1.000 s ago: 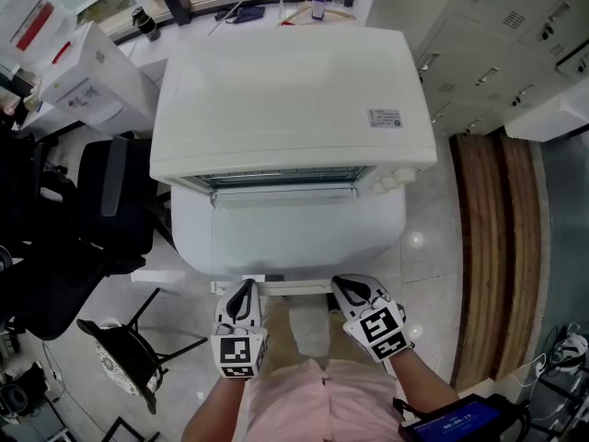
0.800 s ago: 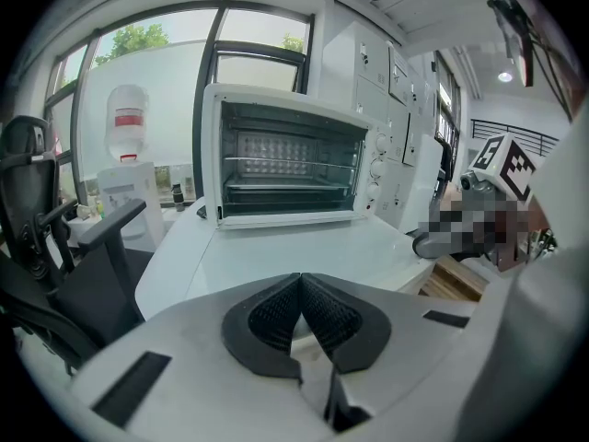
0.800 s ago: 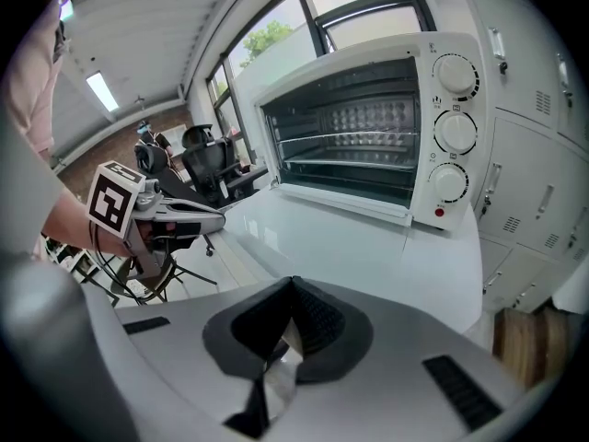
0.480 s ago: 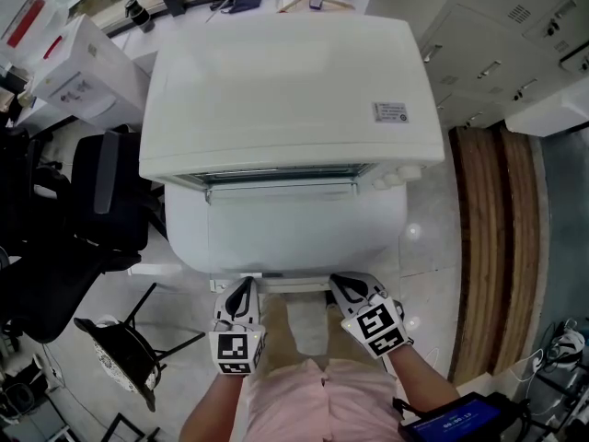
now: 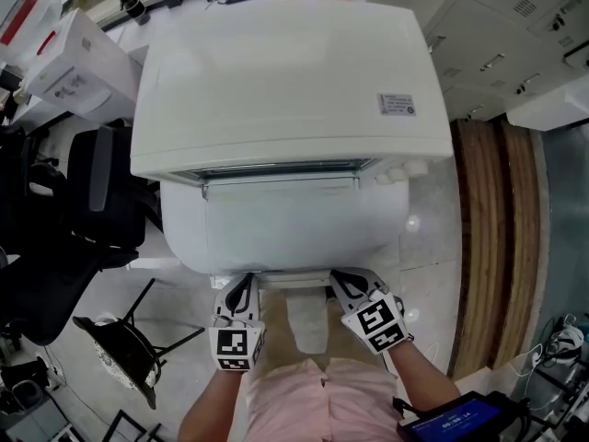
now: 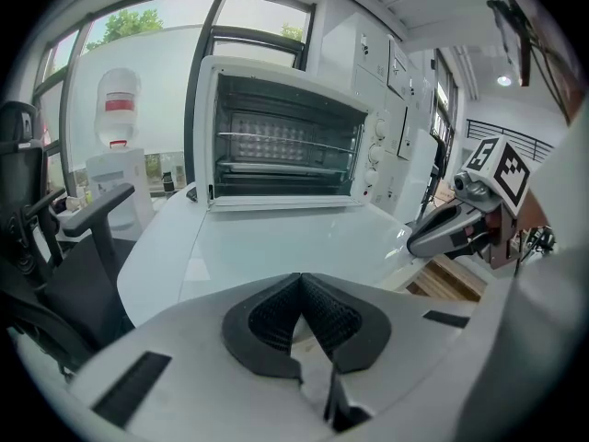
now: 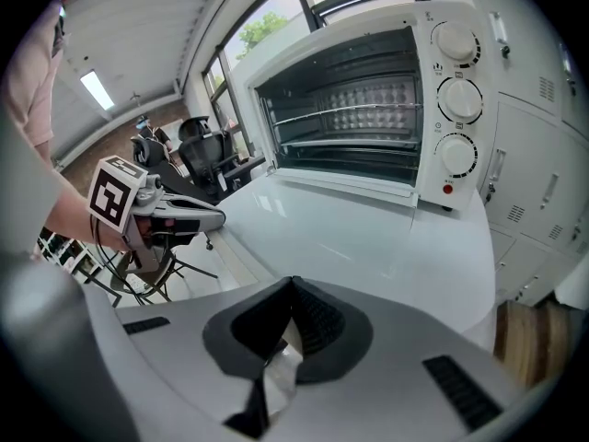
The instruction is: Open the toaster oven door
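A white toaster oven (image 5: pixel 281 81) stands on a rounded white table (image 5: pixel 285 238). Its door (image 5: pixel 281 184) lies folded down and open. The dark inside with wire racks (image 6: pixel 285 145) shows in both gripper views, and three knobs (image 7: pixel 457 99) sit on its right side. My left gripper (image 5: pixel 243 289) and right gripper (image 5: pixel 346 284) hover at the table's near edge, well short of the oven. Both are shut with nothing between the pads. The right gripper (image 6: pixel 434 238) shows in the left gripper view, and the left gripper (image 7: pixel 198 215) in the right gripper view.
A black office chair (image 5: pixel 101 201) and a stool base (image 5: pixel 124 343) stand left of the table. White boxes (image 5: pixel 64 53) are at the back left, and a water dispenser (image 6: pixel 115 145) stands by the window. Grey lockers (image 5: pixel 515 26) and a wooden floor strip (image 5: pixel 488 247) lie to the right.
The head view has shifted a little forward, so the oven looks larger. Both grippers stay shut at the table's near edge, hardly moved.
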`<action>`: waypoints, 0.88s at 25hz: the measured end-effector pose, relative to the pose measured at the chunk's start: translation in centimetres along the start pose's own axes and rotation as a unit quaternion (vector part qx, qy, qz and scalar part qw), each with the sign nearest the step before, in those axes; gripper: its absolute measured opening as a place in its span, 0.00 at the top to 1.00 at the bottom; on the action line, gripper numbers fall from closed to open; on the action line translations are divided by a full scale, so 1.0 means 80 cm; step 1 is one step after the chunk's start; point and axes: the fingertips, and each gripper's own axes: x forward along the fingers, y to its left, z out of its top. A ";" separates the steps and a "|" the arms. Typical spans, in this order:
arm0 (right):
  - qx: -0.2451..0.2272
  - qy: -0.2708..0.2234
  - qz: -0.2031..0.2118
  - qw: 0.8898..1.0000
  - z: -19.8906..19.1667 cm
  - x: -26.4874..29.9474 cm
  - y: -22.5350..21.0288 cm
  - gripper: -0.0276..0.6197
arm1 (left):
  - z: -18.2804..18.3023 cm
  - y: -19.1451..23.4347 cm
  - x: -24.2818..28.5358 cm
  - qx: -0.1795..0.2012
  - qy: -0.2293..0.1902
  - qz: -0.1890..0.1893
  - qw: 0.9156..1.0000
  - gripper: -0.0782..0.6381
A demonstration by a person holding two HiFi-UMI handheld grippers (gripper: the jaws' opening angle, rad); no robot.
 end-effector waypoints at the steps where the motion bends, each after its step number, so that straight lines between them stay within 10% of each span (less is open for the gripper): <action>1: 0.001 0.000 0.000 1.000 -0.001 0.001 0.000 0.96 | -0.001 0.000 0.001 0.001 0.001 -0.001 1.000 0.87; 22: 0.006 0.003 -0.003 1.000 -0.017 0.022 -0.005 0.96 | -0.021 0.003 0.014 0.008 0.012 -0.018 1.000 0.87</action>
